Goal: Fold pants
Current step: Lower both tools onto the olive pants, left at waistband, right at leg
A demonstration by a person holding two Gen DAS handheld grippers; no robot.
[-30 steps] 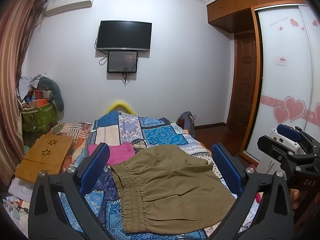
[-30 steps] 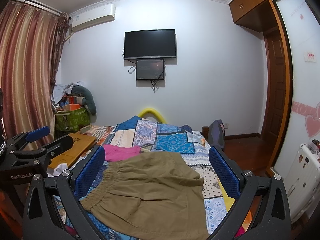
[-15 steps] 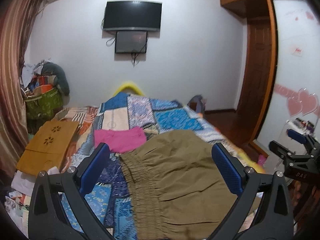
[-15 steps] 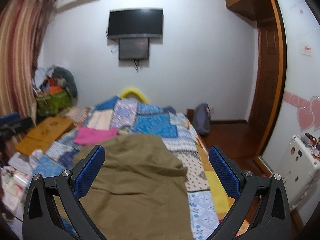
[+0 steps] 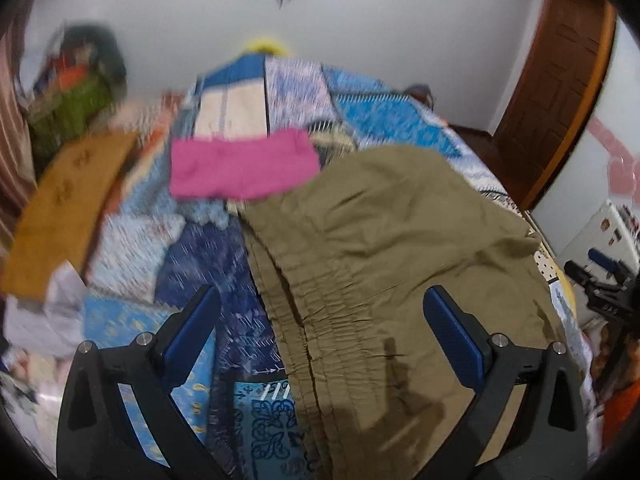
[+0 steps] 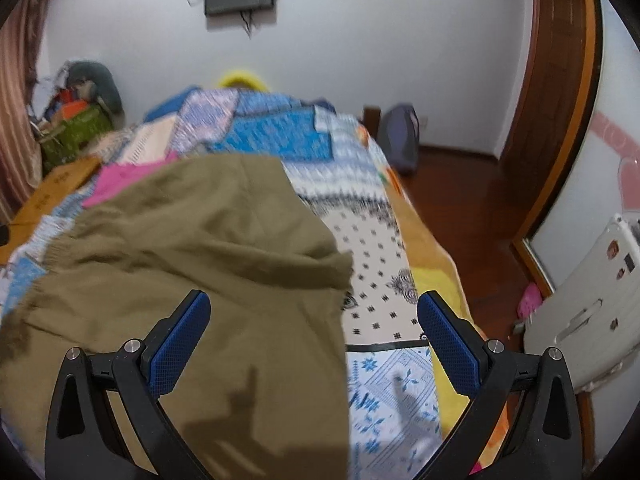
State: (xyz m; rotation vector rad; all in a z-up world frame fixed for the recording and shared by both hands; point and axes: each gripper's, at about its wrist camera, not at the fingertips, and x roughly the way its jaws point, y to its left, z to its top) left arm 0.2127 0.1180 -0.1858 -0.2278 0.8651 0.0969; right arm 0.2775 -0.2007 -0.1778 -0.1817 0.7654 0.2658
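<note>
Both grippers, left (image 5: 320, 328) and right (image 6: 312, 328), gape empty above pants (image 5: 392, 248); approach step: next I must pinch waistband (image 5: 304, 320).

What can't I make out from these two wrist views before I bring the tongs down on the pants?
- Olive pants, near hem: cut off by the bottom edge in both views, behind the tong frames.
- Waistband in the right wrist view: motion blur, running off the left edge.
- Pink cloth: blurred; its right end is under the pants.
- Contact: both tongs open above the fabric; height unclear.

left claw (image 5: 320, 334) | right claw (image 6: 313, 330) | black frames | blue pads | silver screws
</note>
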